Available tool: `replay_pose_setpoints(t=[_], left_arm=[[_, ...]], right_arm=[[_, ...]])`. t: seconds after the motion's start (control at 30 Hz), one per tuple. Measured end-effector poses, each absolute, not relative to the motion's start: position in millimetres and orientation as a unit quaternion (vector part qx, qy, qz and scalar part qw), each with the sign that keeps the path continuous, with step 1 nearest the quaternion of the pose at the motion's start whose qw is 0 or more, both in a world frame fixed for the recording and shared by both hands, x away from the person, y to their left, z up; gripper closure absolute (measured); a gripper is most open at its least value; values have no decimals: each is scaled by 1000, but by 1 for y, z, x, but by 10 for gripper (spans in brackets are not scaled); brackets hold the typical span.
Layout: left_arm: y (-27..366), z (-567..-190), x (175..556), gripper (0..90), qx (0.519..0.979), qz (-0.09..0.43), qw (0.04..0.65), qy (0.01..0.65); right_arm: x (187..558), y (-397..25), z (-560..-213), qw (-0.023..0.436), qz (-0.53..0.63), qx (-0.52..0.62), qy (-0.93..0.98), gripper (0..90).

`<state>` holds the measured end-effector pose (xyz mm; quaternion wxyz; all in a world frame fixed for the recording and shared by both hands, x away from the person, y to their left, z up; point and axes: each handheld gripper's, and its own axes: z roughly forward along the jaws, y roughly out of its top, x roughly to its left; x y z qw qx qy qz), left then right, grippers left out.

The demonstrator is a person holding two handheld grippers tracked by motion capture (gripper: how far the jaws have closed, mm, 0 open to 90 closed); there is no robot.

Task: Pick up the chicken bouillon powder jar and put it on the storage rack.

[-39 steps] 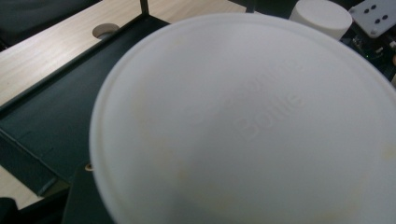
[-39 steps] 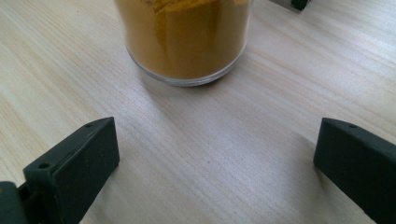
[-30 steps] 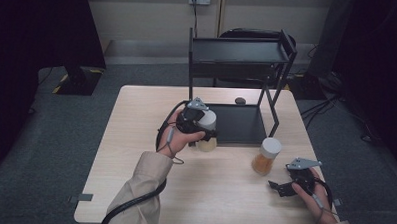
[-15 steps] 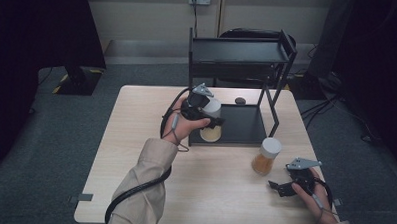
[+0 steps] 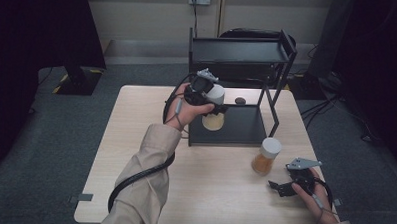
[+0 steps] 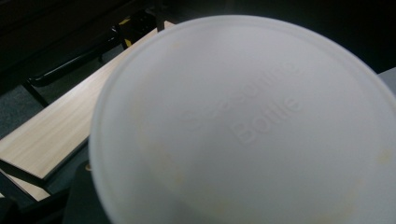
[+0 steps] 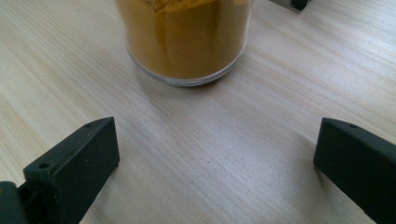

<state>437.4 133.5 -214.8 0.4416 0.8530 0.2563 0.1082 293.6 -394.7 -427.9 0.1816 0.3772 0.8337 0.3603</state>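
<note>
**Left side's got a jar, right side's just hanging out**

Starting nearest me: my right gripper (image 5: pixel 284 186) sits low at the near right corner of the table (image 5: pixel 135 155), jaws spread wide with nothing between them. In the right gripper view both black fingers (image 7: pixel 74 163) rest down by the wood, well apart from each other, and the jar of orange powder (image 7: pixel 184 37) stands straight ahead of the gap, near but not touching either tip. From above that same jar, with its white cap, stands upright just beyond my right fingertips, between them and the black rack (image 5: pixel 241 53).

Farther out, my left gripper (image 5: pixel 214 105) is clamped on a second jar (image 5: pixel 214 110), which is held over the near left part of the rack's black bottom tray (image 5: pixel 241 128). It has a white lid (image 6: pixel 243 121) and something pale yellow inside. The left gripper view is mostly that lid, right up against the camera and blurry, with faint raised lettering on it; my own jaws are hidden behind it there, so I can't tell just where the pads touch. The jar looks tipped rather than upright in my grip.

Past the left fingers there's a small dark thing (image 5: pixel 240 100) lying on the table by the rack's back edge, too small to make out.
</note>
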Motion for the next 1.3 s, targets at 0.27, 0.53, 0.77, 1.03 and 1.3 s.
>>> replay_pose_setpoints(t=[0.27, 0.53, 0.77, 1.03, 1.3], left_arm=[[127, -194, 445, 350, 856, 110, 438, 252], [126, -169, 450, 350, 856, 115, 434, 255], [129, -146, 453, 351, 853, 118, 439, 256], [129, -126, 458, 351, 852, 118, 441, 257], [130, -105, 463, 351, 849, 122, 448, 250]], right_arm=[[294, -395, -428, 182, 360, 377, 834, 0], [294, -395, -428, 182, 360, 377, 834, 0], [294, -395, -428, 182, 360, 377, 834, 0], [294, -395, -428, 181, 360, 377, 834, 0], [294, -395, -428, 181, 361, 377, 834, 0]])
